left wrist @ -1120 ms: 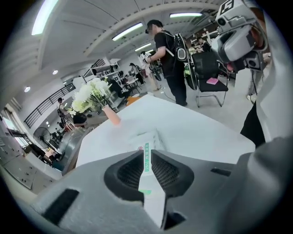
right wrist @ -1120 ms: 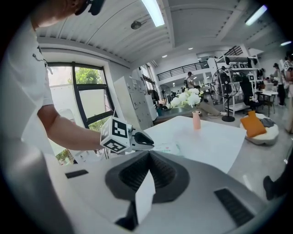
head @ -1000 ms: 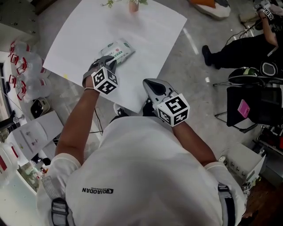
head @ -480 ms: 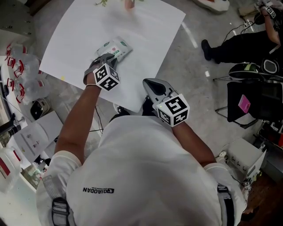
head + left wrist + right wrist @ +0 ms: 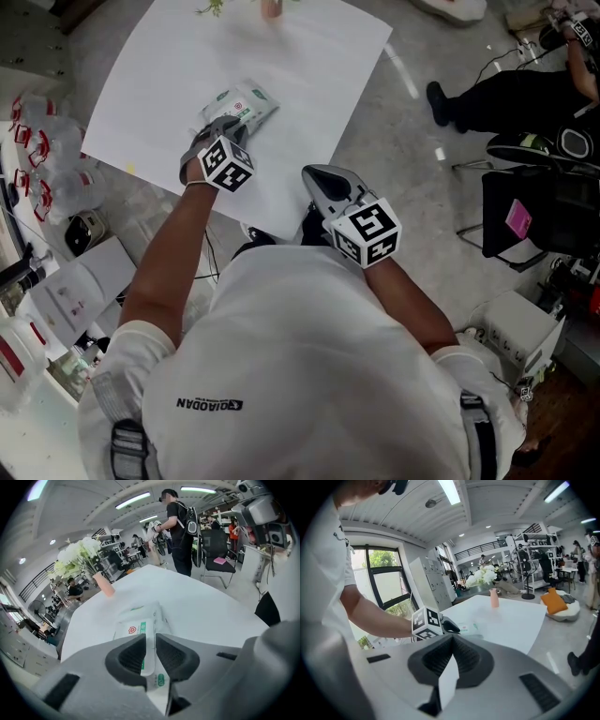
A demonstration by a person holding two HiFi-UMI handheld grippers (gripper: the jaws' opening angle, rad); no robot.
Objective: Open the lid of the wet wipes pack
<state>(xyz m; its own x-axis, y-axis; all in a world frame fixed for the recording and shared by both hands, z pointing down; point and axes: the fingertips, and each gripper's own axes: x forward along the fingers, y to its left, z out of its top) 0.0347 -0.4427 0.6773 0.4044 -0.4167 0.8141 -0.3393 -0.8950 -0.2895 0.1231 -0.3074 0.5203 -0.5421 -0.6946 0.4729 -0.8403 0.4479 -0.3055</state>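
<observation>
White wet wipes pack [image 5: 136,626] sits pinched between the left tongs [image 5: 150,643].

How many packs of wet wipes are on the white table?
1. The wet wipes pack lies on the white table, its near end pinched in the left claw. No others visible.

**Tally at the white table**

One wet wipes pack [image 5: 246,103] lies on the one white table [image 5: 309,84]. There are two grippers, the left gripper [image 5: 228,128] and the right gripper [image 5: 317,176], and two marker cubes [image 5: 225,165], one on each. One pink vase [image 5: 107,584] holds white flowers. One black chair [image 5: 525,225] stands nearby. One person in black [image 5: 178,531] stands close; those farther off are too small to count.
</observation>
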